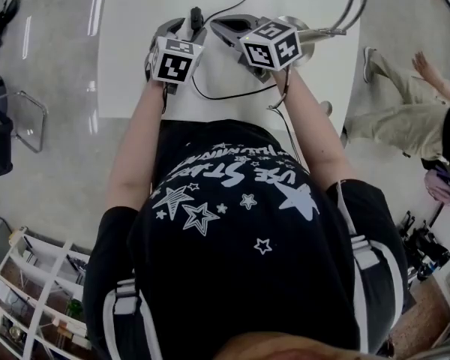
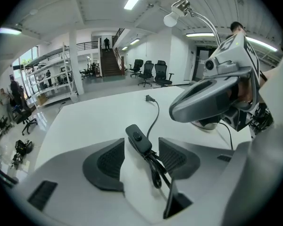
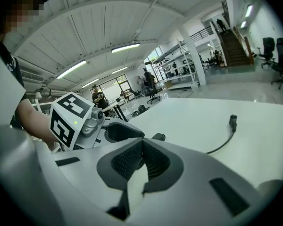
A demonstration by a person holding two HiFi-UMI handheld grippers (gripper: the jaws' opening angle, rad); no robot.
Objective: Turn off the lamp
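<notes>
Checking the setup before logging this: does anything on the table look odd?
Yes. The cord's plug lies loose on the white table, in no socket, while the inline switch sits between the open fingers of the left gripper.

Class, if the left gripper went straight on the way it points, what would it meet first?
Likely the black cord switch between the left gripper's open fingers, then the white table; depth is unclear.
</notes>
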